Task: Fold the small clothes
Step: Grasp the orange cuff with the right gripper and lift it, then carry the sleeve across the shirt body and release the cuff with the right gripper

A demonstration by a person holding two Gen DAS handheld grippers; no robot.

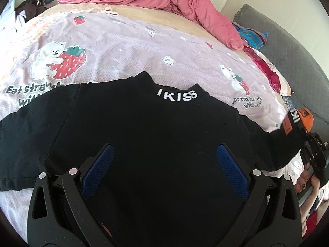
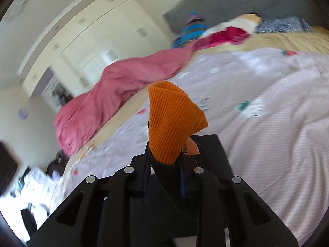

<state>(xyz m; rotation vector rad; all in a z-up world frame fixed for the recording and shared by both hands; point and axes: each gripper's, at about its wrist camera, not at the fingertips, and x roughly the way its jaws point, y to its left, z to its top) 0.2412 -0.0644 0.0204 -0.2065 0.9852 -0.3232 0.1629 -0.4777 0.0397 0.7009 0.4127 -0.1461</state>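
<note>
Across the bed (image 1: 127, 47) a pale pink sheet printed with strawberries and bears is spread, and a bunched rose-pink blanket (image 1: 164, 2) lies along its far side. On the sheet, nearest the left wrist camera, lies the black shirt (image 1: 156, 127), back up, collar away, its white lettering across the neck. One sleeve runs out flat to the left; the other stretches right and lifts off the sheet.

That sleeve ends in an orange ribbed cuff (image 2: 174, 123), and the right gripper (image 2: 167, 177) is clamped on it: the jaws stand close together with the cuff and a fold of black fabric pinched between them, the orange knit standing up beyond the tips. The left gripper (image 1: 164, 166) hangs over the shirt's lower back with its blue pads (image 1: 232, 175) wide apart, gripping nothing; whether they brush the cloth I cannot tell.

My judgement is that the sleeve is about to be folded in over the body. Nothing pins the shirt, so a pull on the cuff could drag the whole garment sideways and skew the collar line. The bite also looks shallow and near the cuff's edge, so the stretchy rib could slip out. Carried too far, the sleeve would bunch instead of lying flat.
</note>
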